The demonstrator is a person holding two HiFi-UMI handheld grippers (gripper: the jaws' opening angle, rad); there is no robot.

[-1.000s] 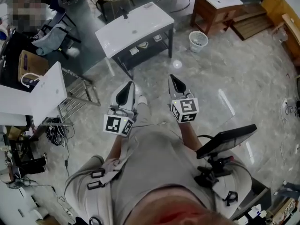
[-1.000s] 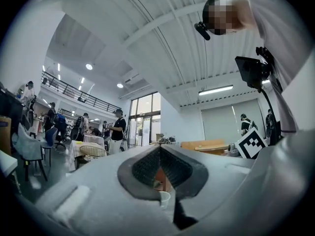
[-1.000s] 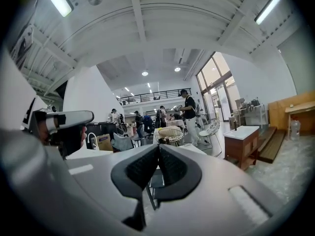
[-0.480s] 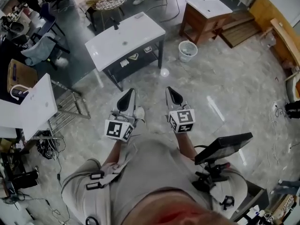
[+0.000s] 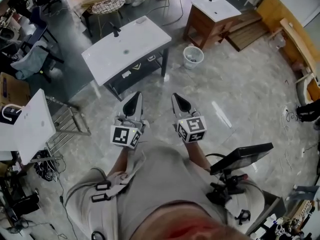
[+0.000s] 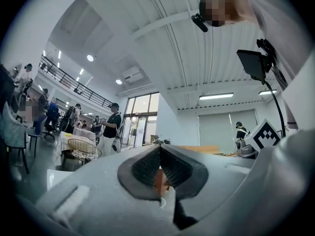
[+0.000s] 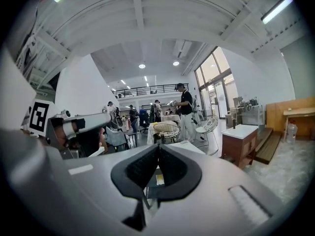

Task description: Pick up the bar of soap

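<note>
A white sink vanity (image 5: 145, 39) with a black tap (image 5: 116, 30) stands ahead of me on the marble floor. A small pale block (image 5: 141, 20) lies on its far corner; I cannot tell whether it is the soap. Small items sit on the vanity's lower shelf (image 5: 131, 73). My left gripper (image 5: 134, 98) and right gripper (image 5: 178, 100) are held side by side in front of my chest, pointing at the vanity and well short of it. Both are shut with nothing between the jaws, as the left gripper view (image 6: 159, 149) and the right gripper view (image 7: 158, 149) show.
A white waste bin (image 5: 193, 56) stands right of the vanity, with a wooden vanity (image 5: 212, 14) beyond it. At the left are a white panel (image 5: 30, 124) and a wire rack (image 5: 70, 124). A small screen (image 5: 241, 156) hangs at my right hip. People stand in the hall behind.
I have walked forward: the vanity and bin have slid leftward in the head view. Both grippers travelled with me, still side by side and shut.
</note>
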